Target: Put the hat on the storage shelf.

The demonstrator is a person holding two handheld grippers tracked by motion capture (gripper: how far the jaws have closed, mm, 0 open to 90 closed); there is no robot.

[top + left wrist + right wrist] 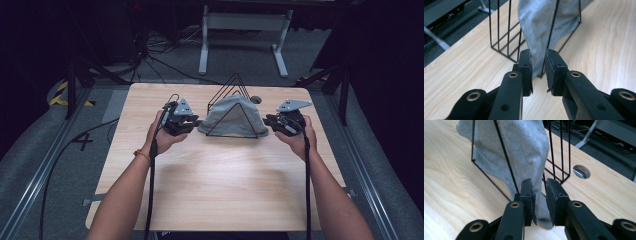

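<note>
A grey cloth (227,119) hangs draped over a black triangular wire rack (235,82) at the middle of the wooden table (215,185). My left gripper (193,123) is at the cloth's left end and my right gripper (267,120) at its right end, each held in a hand. In the left gripper view the jaws (538,56) stand slightly apart, with the cloth (544,22) edge just beyond the gap and untouched by the pads. In the right gripper view the jaws (539,185) are likewise slightly apart, and the cloth (524,145) corner hangs in the gap without being pressed.
A round cable hole (255,99) sits in the table behind the rack, toward the right. Rack wires (499,37) stand close to the left jaws, and more wires (561,150) near the right jaws. White desk legs (204,45) and cables lie on the floor beyond.
</note>
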